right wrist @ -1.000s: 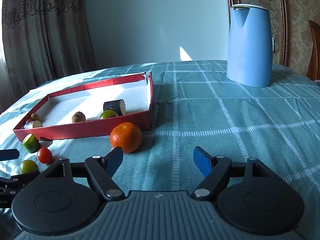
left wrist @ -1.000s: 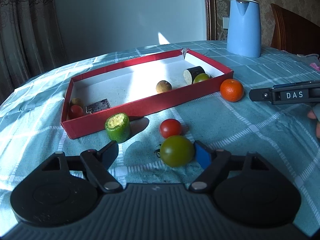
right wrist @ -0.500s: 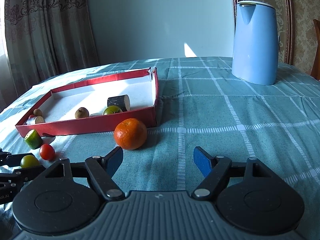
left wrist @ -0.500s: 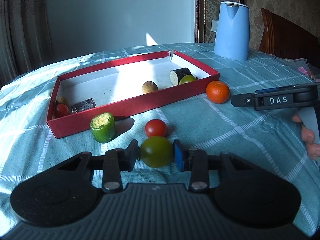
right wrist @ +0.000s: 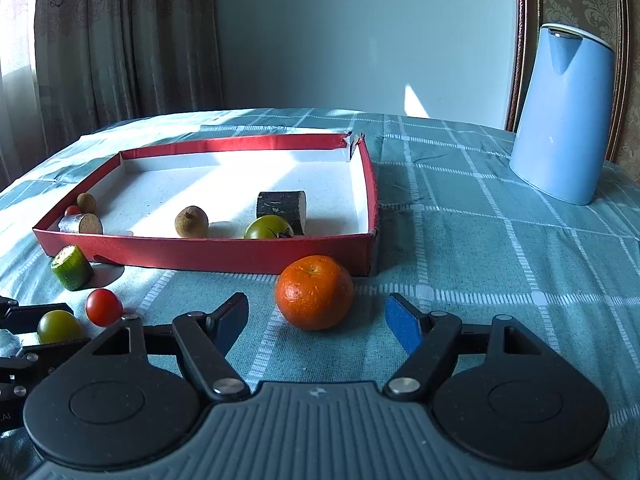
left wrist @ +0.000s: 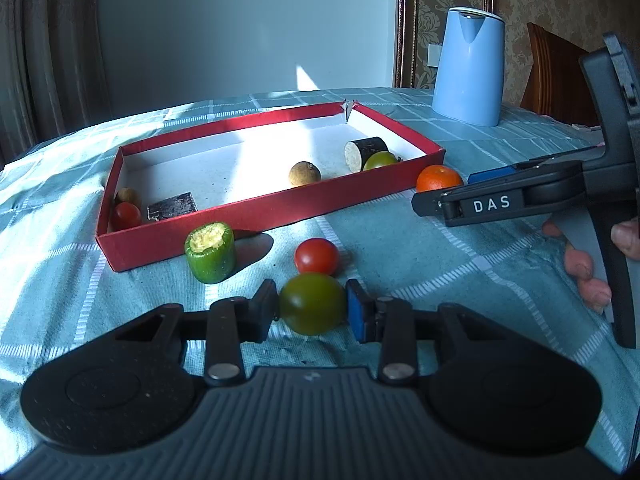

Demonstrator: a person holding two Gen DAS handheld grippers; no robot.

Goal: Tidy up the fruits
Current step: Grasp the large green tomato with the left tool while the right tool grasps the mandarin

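Observation:
My left gripper (left wrist: 313,306) is shut on a green tomato (left wrist: 313,304), low over the teal tablecloth; it also shows in the right wrist view (right wrist: 58,326). A red cherry tomato (left wrist: 317,256) lies just beyond it, and a green cucumber piece (left wrist: 210,252) stands against the red tray (left wrist: 256,208). The tray holds another green tomato (left wrist: 380,160), a dark eggplant piece (left wrist: 366,151), a brown fruit (left wrist: 305,173) and small pieces in its left corner. My right gripper (right wrist: 316,320) is open, with an orange (right wrist: 315,297) lying just beyond its fingertips.
A blue kettle (right wrist: 564,114) stands at the far right of the table (right wrist: 500,240). A wooden chair (left wrist: 556,76) is behind it. Curtains (right wrist: 120,48) hang at the left. The right gripper's body (left wrist: 520,200) crosses the right side of the left wrist view.
My left gripper closed on the green tomato, which was loose between open fingers one second ago. My right gripper moved closer to the orange and stayed open.

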